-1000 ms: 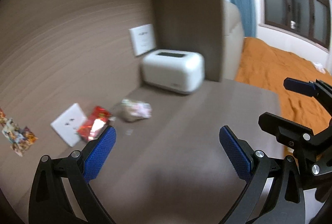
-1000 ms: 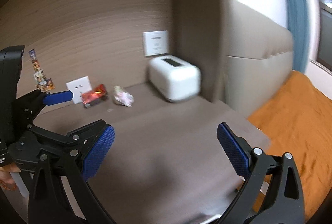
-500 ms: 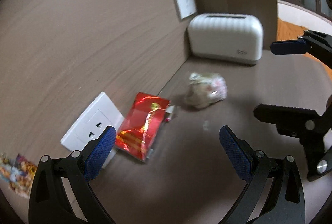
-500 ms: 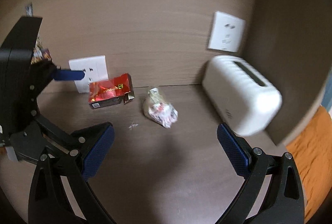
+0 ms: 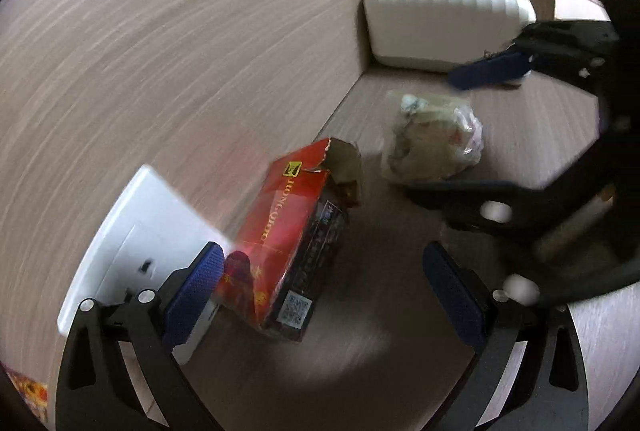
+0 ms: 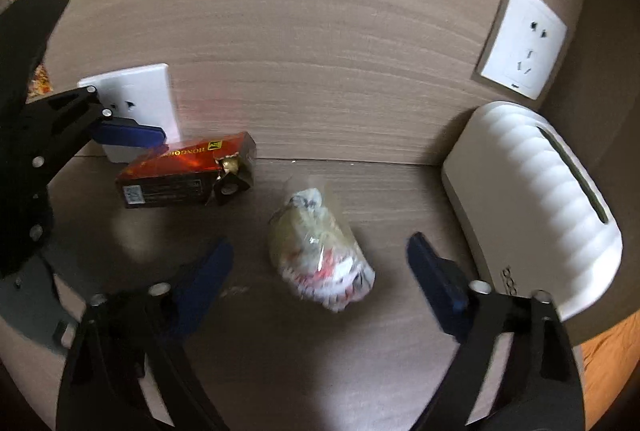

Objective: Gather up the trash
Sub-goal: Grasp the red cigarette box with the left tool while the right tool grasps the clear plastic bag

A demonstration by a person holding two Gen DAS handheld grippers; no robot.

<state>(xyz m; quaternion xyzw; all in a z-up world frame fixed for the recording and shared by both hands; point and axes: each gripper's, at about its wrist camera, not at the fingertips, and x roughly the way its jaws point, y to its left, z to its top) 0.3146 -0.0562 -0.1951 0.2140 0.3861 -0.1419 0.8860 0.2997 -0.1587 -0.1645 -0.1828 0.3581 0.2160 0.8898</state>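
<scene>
- On desk, left gripper [image 5: 320, 283]: fingers wide, straddling red box [image 5: 288, 239] to lift it.
- Right gripper [image 6: 320, 271]: fingers closing around wrapper ball [image 6: 320, 255], at 3 o'clock of box.

counter [image 6: 400, 371]: wood-grain | far left: torn red box [image 6: 184, 171] | centre: crumpled clear wrapper [image 6: 320, 263] | right: white ribbed appliance [image 6: 536, 207]

The red carton [image 5: 288, 231] reads "HONG QIDO" (last letters unclear) beside a QR code.
</scene>
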